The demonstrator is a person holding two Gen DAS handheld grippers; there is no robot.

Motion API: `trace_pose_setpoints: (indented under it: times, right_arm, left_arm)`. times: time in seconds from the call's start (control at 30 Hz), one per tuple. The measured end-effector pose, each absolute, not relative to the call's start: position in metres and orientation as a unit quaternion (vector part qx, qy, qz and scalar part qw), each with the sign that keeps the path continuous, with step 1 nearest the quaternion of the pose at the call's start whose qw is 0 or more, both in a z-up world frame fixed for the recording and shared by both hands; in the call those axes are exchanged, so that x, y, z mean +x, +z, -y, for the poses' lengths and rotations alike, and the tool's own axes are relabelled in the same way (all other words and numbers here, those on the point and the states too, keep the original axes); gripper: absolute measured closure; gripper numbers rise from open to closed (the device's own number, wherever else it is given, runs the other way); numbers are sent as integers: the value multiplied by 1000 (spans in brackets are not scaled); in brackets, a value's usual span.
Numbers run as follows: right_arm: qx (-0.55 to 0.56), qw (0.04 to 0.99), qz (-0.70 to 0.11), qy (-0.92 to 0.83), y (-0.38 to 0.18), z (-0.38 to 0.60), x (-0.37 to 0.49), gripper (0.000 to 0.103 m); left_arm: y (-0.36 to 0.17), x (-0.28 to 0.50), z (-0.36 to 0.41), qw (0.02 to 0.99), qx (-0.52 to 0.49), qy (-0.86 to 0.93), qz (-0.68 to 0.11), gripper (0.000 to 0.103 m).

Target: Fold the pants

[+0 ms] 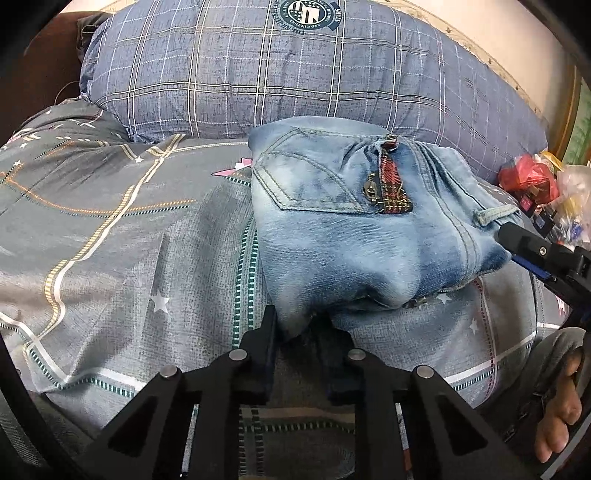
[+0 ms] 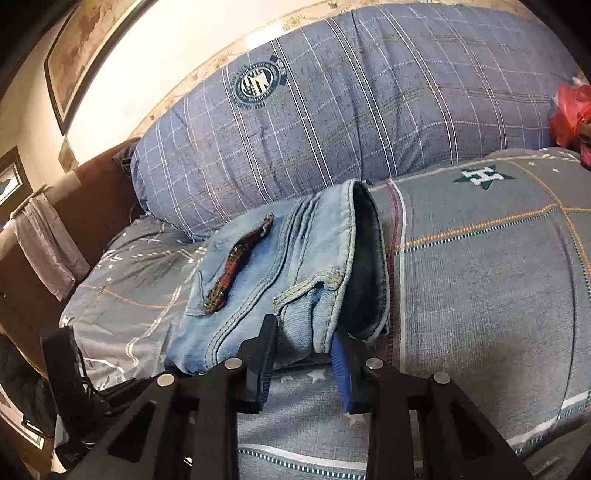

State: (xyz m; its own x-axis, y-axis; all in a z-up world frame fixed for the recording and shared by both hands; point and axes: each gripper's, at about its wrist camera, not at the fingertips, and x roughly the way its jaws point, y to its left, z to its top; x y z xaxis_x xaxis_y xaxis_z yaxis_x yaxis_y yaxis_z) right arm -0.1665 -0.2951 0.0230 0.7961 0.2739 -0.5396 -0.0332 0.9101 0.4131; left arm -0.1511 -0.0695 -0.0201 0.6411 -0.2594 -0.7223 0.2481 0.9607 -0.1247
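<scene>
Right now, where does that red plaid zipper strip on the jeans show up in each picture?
Left wrist view: the strip is upper middle, beside the pocket.
Right wrist view: the strip is left of centre, running diagonally.
Shared landmark: the pillow's round crest.

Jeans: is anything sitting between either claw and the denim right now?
Nothing visible does. The left claw already has the jeans' near edge between its fingers, and the right claw straddles the waistband end on the bedspread.
</scene>
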Motion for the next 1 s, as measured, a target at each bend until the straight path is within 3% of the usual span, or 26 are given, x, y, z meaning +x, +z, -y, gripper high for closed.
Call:
trace_pose_setpoints:
  times: [0.07,0.1,0.13,0.17,0.3,0.33,0.43,1.0]
  right_arm:
    - [197,928,-307,79,24,296,-168,68]
    - [199,927,-307,78,24,297,-168,61]
    - [201,928,-304,73,25,299,-169,42]
    - [202,930,-299,67,26,300,-171,38]
    - [208,930,-295,65,27,303,-173,37]
    - [207,930,-297,64,27,302,-172,37]
    - [207,930,-296,66,27,302,-173,37]
    - [207,924,-306,93,44,302,-159,37]
  left_arm:
    - [-18,-152,69,905,-12,-143,-402,82]
    - [-18,-152,68,905,-13,-144,-401,81]
    - [-16,-153,68,906,-14,-145,-398,80]
    - [-15,-154,68,906,-16,-146,-397,79]
    - [-8,-160,67,915,-15,-144,-375,46]
    - [-6,-162,65,918,-17,-144,-368,42]
    - [2,-166,61,926,-17,-141,-351,38]
    - [23,-151,57,934,-11,-118,-336,38]
